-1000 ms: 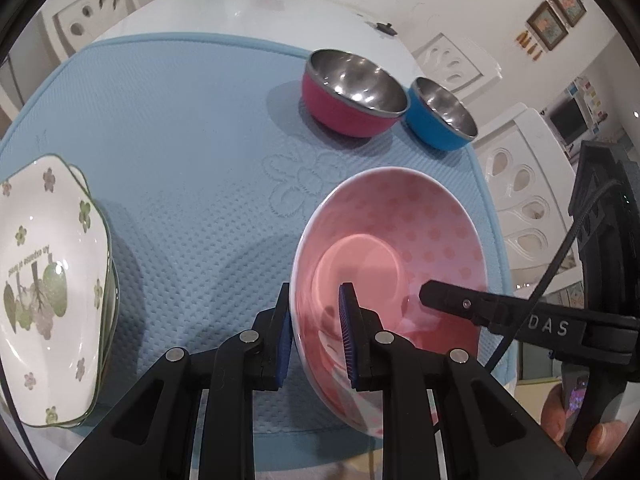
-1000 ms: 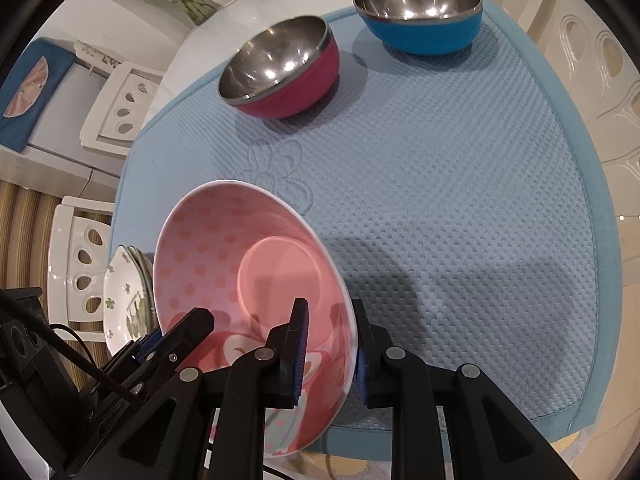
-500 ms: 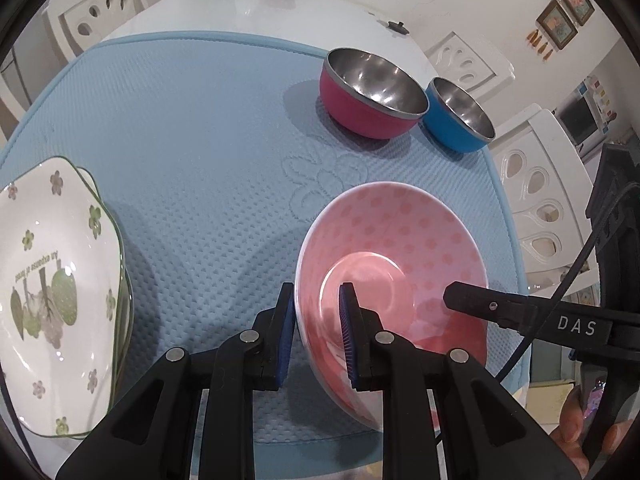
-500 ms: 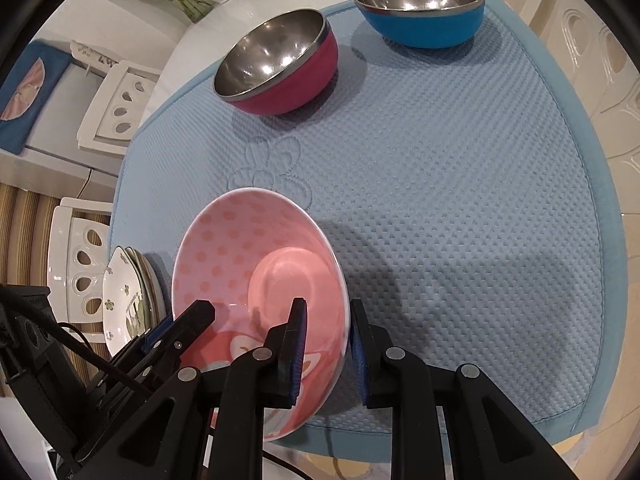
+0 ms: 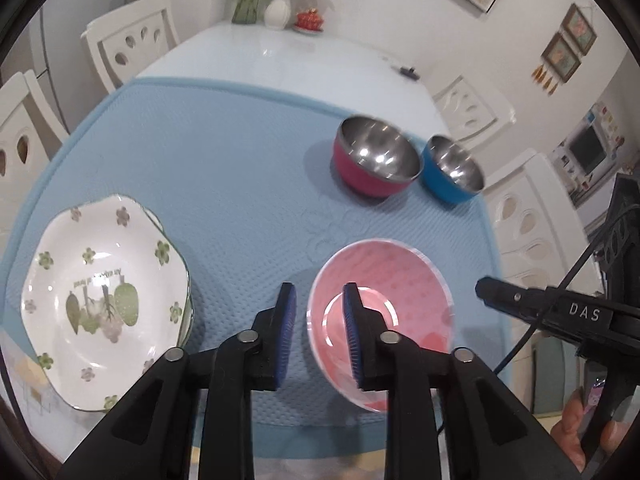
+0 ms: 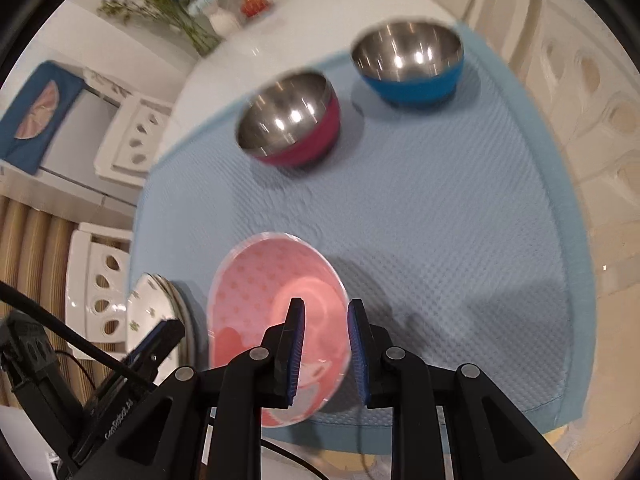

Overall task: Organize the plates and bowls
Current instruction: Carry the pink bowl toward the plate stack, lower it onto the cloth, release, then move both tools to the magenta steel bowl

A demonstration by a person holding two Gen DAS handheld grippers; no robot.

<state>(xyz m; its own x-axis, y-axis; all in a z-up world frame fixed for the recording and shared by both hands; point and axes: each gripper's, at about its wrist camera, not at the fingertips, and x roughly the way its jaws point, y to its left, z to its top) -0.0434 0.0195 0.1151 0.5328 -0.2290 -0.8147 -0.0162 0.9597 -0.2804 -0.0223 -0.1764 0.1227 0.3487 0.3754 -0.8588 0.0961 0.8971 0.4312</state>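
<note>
Right wrist view blurry: my right hand-held gripper (image 6: 324,308) pinches pink bowl (image 6: 248,304) rim; left hand-held gripper (image 5: 318,288) jaws opening around it, part-hiding plate stack (image 6: 148,312) beside bowl.

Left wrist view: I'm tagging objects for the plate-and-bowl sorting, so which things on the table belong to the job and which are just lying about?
Job: pink bowl; red bowl; blue bowl; stacked flower plates.

Lying about: vase of flowers; small red dish; small dark object.
</note>
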